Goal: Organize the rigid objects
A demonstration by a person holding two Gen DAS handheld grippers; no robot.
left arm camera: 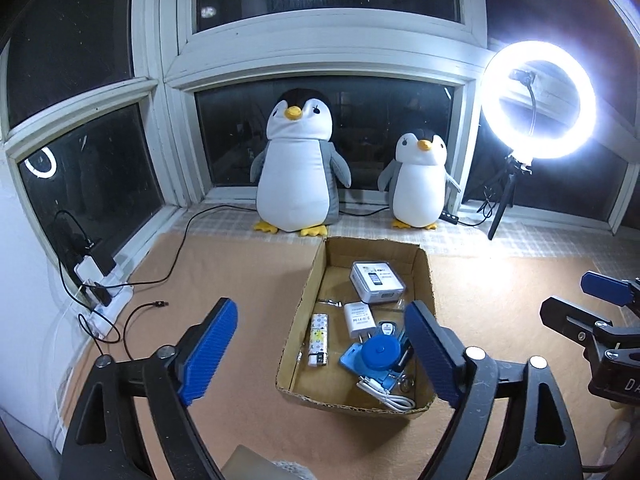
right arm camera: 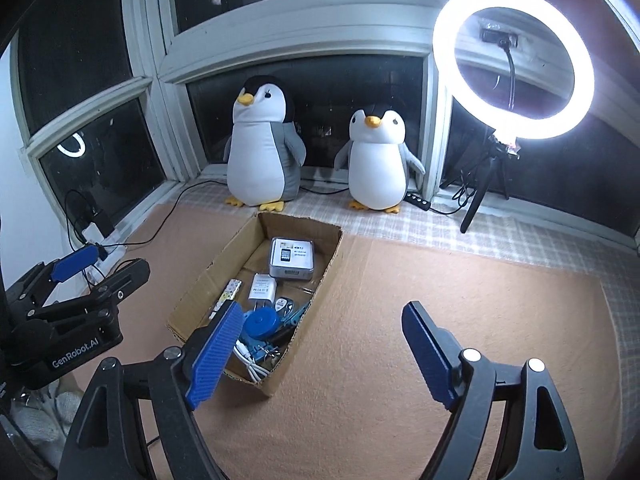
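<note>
While hovering above the cardboard box (left arm camera: 308, 280), left tool (left arm camera: 324, 356) wide open, right tool (right arm camera: 324, 356) likewise, both empty.

Box (left arm camera: 308, 300): near-right corner hidden behind a left gripper (left arm camera: 324, 356) finger; near-left corner hidden behind a right gripper (right arm camera: 324, 354) finger in the right view
Tin (left arm camera: 376, 278): label print too small to read
Items under blue disc (left arm camera: 380, 354): overlapped, kind unclear
Ring light (right arm camera: 514, 60): glare blurs its rim

Ring light (left arm camera: 538, 100) at upper right flares white; dark window (left arm camera: 320, 136) reflects it; edges bend, corners vignette black.
</note>
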